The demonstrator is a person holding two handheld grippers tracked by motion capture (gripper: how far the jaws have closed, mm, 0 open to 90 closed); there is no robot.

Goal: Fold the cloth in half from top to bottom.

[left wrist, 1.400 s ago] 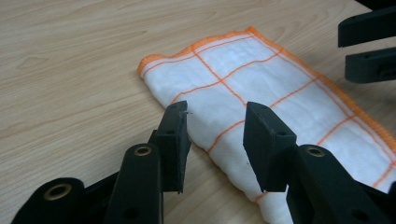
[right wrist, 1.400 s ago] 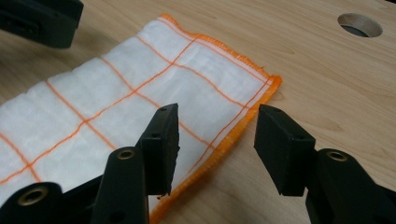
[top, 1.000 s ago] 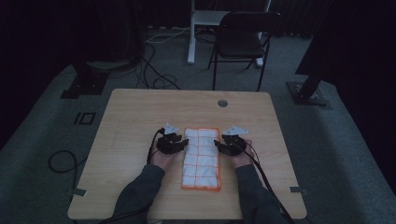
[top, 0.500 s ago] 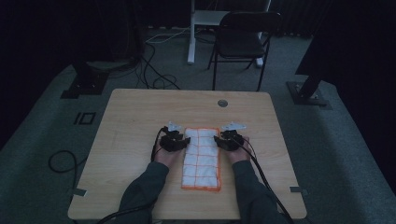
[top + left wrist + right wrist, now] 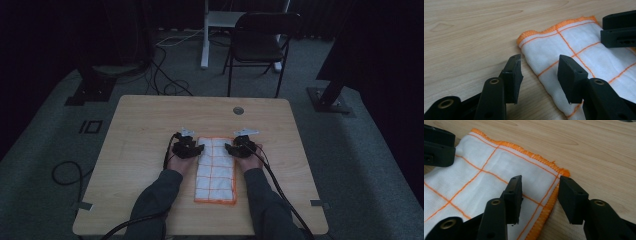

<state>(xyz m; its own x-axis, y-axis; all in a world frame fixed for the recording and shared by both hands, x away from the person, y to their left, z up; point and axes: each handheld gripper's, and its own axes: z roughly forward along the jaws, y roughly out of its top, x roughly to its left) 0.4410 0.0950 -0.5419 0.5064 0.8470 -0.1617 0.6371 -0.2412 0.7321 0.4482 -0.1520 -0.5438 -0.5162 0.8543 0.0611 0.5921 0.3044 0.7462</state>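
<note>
Both grippers have eased slightly toward the cloth (image 5: pixel 216 170), jaws just widening. Left gripper (image 5: pixel 539 75) straddles the cloth's folded edge, right gripper (image 5: pixel 539 195) its orange-hemmed edge; neither's fingers pinch it yet. Folded narrow, white with orange grid, the cloth lies flat mid-surface (image 5: pixel 150 120); grasping and any further fold likely remain.

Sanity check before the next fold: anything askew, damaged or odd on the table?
Nothing stands out. The cloth lies flat and folded on the table, edges fairly straight, hem intact apart from a small loose thread at one corner. Both tools straddle its far corners, jaws open.
</note>
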